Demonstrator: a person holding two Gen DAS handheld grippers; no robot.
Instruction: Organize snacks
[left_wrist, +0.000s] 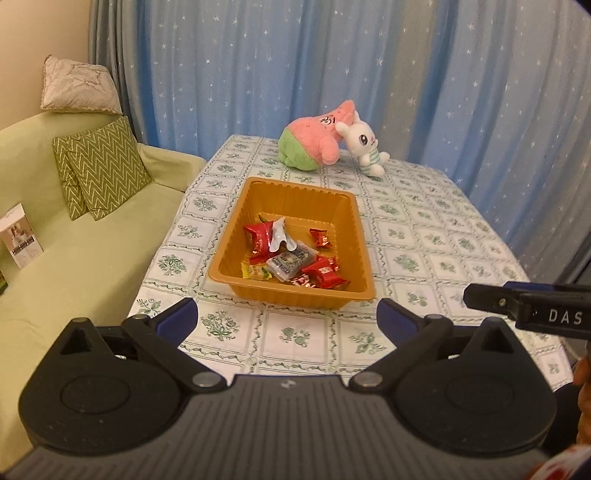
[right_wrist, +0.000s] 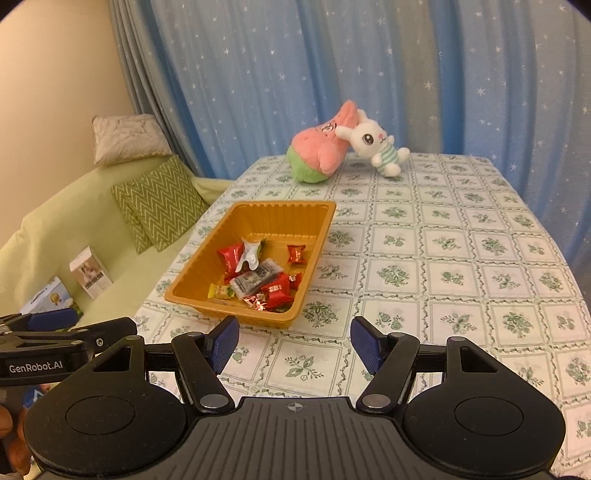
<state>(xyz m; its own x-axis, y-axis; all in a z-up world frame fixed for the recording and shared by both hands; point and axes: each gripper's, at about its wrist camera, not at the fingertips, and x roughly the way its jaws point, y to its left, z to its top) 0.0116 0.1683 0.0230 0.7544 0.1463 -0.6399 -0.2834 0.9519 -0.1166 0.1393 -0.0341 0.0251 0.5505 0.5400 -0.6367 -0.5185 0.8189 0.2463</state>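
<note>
With every snack (left_wrist: 295, 258) in the tray (left_wrist: 236, 221) ahead of both empty, open grippers (left_wrist: 288, 317) (right_wrist: 295, 343), they should withdraw clear.

Tray (left_wrist: 236, 221): orange-gold, ribbed walls. Snacks (left_wrist: 291, 258) inside: mostly red wrappers, one yellow, one grey-silver, one white. Tabletop (left_wrist: 443, 236) cloth: white, green floral squares in a grid. Curtain (left_wrist: 332, 55): blue, small white stars. Plush star (left_wrist: 314, 144): pink over green; bunny (left_wrist: 364, 147): white, green-striped shirt. Sofa (left_wrist: 74, 258): pale green; cushions (left_wrist: 99, 166) green-white zigzag (top pillow (left_wrist: 77, 85) beige). Both tongs, left (left_wrist: 288, 317) and right (right_wrist: 294, 341): black, blue pads.
</note>
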